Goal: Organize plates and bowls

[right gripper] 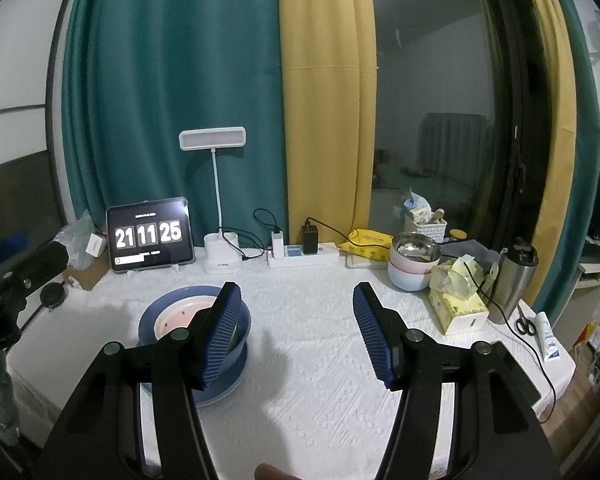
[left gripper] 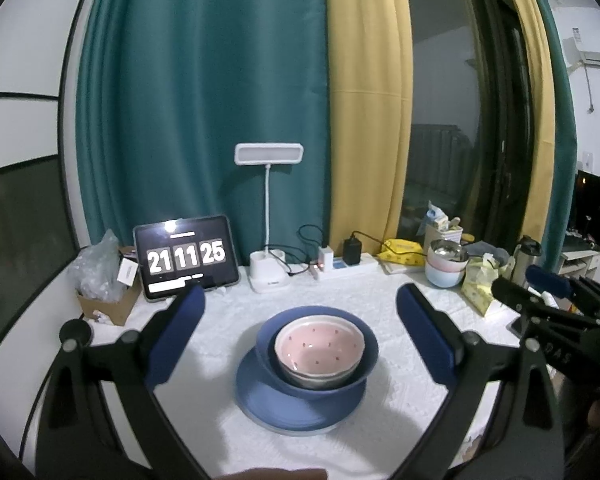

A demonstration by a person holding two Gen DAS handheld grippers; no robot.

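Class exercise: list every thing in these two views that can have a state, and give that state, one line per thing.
left gripper: open, empty
right gripper: open, empty
pink bowl: upright, nested in blue bowl
blue bowl: upright, on blue plate
blue plate: flat on table
tablet: on, showing clock
desk lamp: off
black charger: plugged into power strip

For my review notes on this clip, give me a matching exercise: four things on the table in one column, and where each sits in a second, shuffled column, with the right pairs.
Things:
1. pink bowl
2. blue bowl
3. tablet clock
4. tissue box

Places:
A. propped at the table's back left
B. on the blue plate
C. at the table's right side, beside the steel flask
D. nested inside the blue bowl

Pairs: 1-D, 2-B, 3-A, 4-C
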